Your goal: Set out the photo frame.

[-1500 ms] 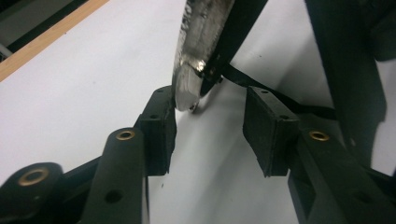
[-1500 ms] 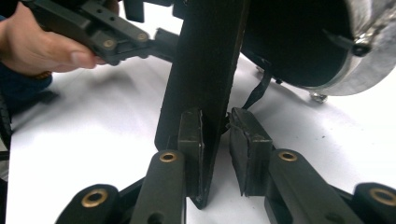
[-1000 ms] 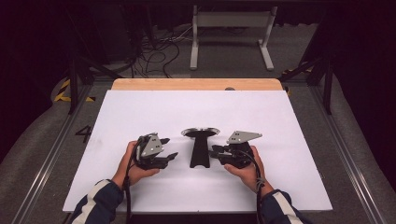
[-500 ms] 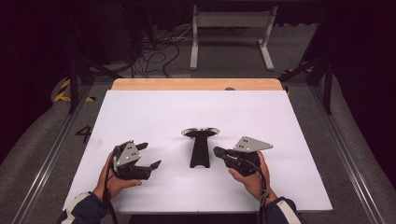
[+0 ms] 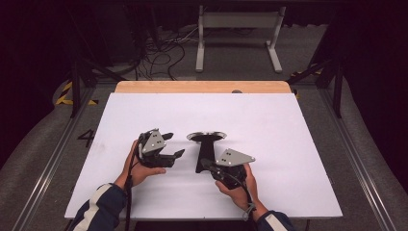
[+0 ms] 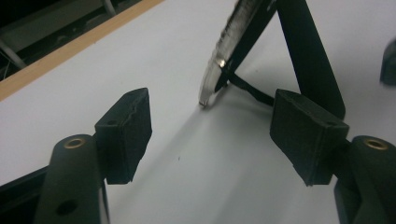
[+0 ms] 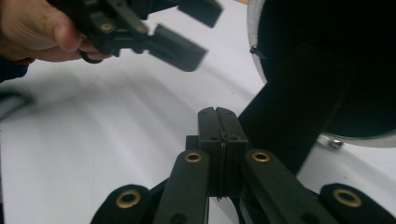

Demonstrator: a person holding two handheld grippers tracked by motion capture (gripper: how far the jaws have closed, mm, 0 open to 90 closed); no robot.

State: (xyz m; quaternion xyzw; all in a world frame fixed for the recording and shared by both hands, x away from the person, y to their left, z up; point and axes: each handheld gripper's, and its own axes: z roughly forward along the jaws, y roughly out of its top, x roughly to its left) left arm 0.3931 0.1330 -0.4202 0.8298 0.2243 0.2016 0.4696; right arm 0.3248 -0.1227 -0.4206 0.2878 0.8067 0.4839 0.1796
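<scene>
A black stand (image 5: 206, 150) with a silver-rimmed round disc (image 5: 207, 137) rests mid-table. Its tilted disc (image 6: 224, 51) and black leg (image 6: 308, 51) rise ahead of my left gripper (image 6: 212, 135). That left gripper (image 5: 174, 145) hovers just left of the stand, open; its jaws have just been closing a little, with nothing between them. My right gripper (image 5: 202, 163) is shut on nothing, its tip close beside the lower end of the stand's stem. In the right gripper view the closed jaws (image 7: 218, 116) sit left of the dark stem (image 7: 294, 107), and the left gripper (image 7: 187, 32) shows above.
The white tabletop (image 5: 288, 125) has a wooden strip (image 5: 202, 86) along its far edge. Beyond it stand a white metal frame (image 5: 238, 29) and loose cables (image 5: 163, 53) on the floor. Black rails (image 5: 53, 159) run along both sides.
The left gripper swung out to the left, then came back right toward the stand. The right gripper shut its jaws and slid left to the stem's lower end.
</scene>
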